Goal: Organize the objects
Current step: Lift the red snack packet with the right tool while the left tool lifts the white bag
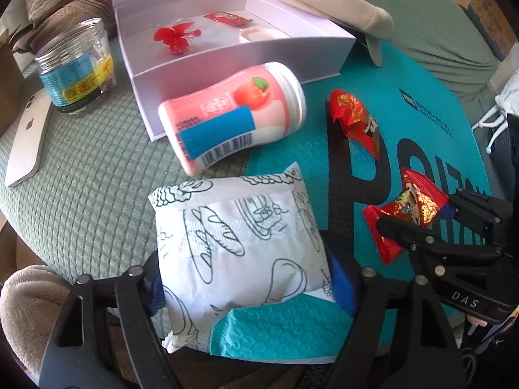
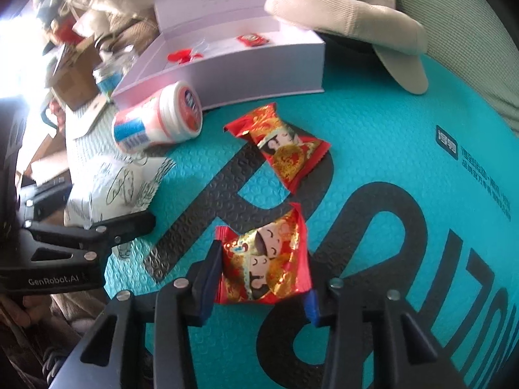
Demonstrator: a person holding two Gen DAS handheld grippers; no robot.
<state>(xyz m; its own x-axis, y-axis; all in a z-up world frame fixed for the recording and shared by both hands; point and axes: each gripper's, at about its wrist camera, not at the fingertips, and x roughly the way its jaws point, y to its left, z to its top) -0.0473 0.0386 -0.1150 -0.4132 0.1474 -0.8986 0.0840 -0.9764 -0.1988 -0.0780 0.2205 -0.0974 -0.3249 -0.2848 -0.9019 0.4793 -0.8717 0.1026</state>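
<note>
Now red packet between right claw pads.

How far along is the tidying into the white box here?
Done: a red toy and one red packet lie in the white box. In hand: left claw grips the white pouch; right claw grips a red snack. Left: pink bottle, second red snack.

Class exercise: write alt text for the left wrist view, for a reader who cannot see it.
The left gripper clamps a white illustrated packet over a teal mat. Beyond lie a pink bottle on its side and an open white box.
</note>
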